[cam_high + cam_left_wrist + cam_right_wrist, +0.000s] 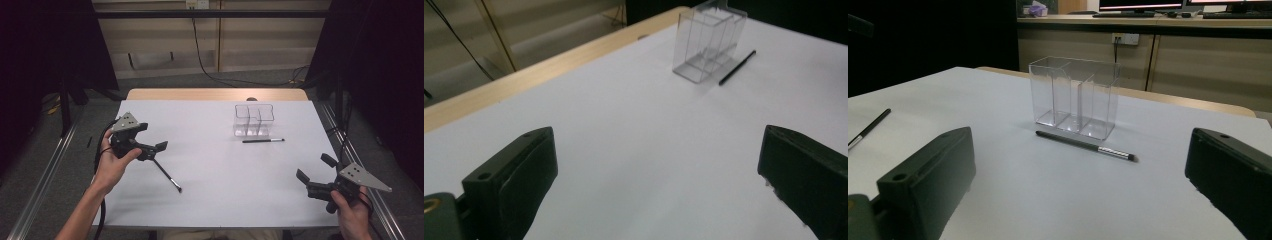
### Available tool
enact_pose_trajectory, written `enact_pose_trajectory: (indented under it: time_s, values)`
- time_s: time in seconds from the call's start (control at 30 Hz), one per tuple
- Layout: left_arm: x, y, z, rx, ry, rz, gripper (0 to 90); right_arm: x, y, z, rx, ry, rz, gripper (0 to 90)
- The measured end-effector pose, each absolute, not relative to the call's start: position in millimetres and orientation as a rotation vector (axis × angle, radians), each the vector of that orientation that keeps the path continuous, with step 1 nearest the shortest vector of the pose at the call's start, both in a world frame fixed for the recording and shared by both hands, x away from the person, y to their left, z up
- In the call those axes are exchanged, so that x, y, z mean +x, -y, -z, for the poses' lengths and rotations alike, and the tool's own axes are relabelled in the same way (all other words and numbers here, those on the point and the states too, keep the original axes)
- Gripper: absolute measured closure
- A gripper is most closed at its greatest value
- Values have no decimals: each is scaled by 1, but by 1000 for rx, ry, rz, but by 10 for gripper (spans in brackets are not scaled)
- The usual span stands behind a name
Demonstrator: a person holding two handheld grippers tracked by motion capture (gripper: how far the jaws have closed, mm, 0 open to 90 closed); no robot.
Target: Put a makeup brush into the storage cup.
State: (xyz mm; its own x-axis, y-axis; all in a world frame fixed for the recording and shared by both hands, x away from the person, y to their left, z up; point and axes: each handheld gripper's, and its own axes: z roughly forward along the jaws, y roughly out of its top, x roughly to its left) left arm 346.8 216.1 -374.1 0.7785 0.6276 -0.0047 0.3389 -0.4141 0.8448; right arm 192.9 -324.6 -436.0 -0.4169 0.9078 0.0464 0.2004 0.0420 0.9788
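White covering lies over the table (215, 165), with a wooden edge at its far side. On it stands a clear plastic organizer (253, 120) with several compartments, upright, toward the far right. One black pen (263, 140) lies flat just in front of the organizer, close to its base. A second black pen (167, 176) lies on the left part, near the left gripper (152, 140), whose jaws are wide apart and hold nothing. At the near right, the right gripper (312, 167) has its jaws apart too, well away from both pens.
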Motion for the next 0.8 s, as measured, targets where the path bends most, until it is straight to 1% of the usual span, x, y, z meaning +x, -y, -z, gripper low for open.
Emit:
enact_pose_trajectory:
  time_s: [0.3,0.37,0.67,0.8]
  values:
    - [349,-216,377,2181,-752,-350,33,193,325,436,1134,-1695,-1420,0]
    - [350,-216,378,2230,-762,-303,39,193,325,436,1136,-1695,-1421,0]
    - [352,-216,383,2365,-780,-234,43,193,324,437,1142,-1697,-1425,0]
    - [355,-216,388,2422,-798,-180,43,193,324,437,1143,-1702,-1426,0]
